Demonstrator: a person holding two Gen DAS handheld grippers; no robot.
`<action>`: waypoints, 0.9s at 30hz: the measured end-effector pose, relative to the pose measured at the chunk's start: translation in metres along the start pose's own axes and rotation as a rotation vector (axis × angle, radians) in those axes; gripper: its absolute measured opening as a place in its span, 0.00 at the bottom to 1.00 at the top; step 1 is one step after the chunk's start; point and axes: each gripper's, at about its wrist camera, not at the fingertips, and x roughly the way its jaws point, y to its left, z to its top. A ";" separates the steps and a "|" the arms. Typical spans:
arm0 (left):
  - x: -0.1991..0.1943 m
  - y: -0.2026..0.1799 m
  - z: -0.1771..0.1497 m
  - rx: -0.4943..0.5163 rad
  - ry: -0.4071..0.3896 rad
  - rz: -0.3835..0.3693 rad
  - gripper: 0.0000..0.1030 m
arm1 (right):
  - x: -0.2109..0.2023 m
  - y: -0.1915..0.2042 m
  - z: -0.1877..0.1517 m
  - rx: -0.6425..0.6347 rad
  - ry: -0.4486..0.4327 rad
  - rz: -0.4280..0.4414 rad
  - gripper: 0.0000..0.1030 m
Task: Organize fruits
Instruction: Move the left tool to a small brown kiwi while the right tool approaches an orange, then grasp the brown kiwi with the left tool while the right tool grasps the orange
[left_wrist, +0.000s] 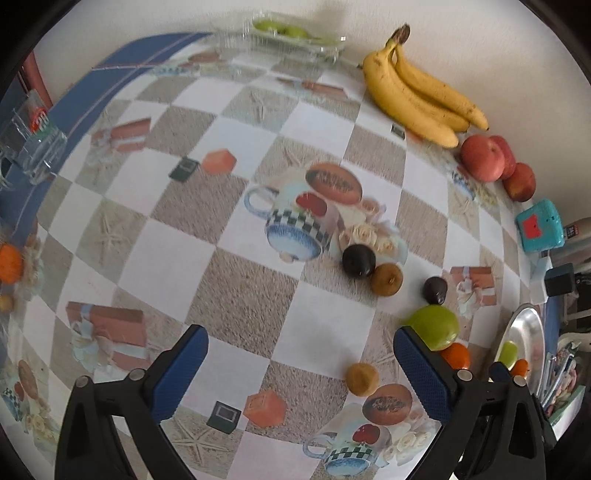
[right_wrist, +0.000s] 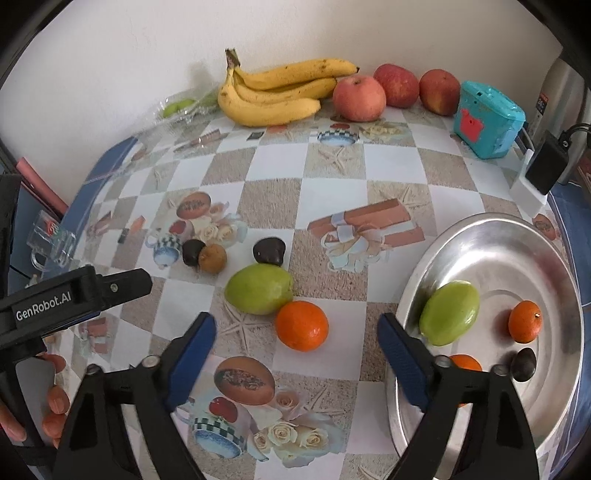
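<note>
- Landmark is the steel tray (right_wrist: 491, 236) at the right of the table; a green fruit, two oranges and a dark plum already lie in it, so the sorting looks part done.
- Left gripper (left_wrist: 301, 373): jaws wide, nothing held; it hovers well left of the tray, over a small brown fruit (left_wrist: 362, 379).
- Loose orange (right_wrist: 302, 325): on the cloth just left of the tray, touching a green mango (right_wrist: 259, 290); the likely next pick.
- Right gripper (right_wrist: 297, 360): jaws wide and empty, aimed at that orange; next it should advance, straddle the orange alone, close, then carry it right into the tray.
</note>
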 end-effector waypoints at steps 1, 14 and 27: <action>0.003 0.000 -0.001 0.000 0.007 0.002 0.98 | 0.003 0.001 -0.001 -0.007 0.006 -0.010 0.82; 0.022 -0.016 -0.016 0.039 0.090 -0.026 0.96 | 0.030 -0.001 -0.006 -0.027 0.050 -0.063 0.52; 0.027 -0.024 -0.025 0.037 0.131 -0.077 0.56 | 0.026 -0.002 -0.007 -0.024 0.048 -0.020 0.37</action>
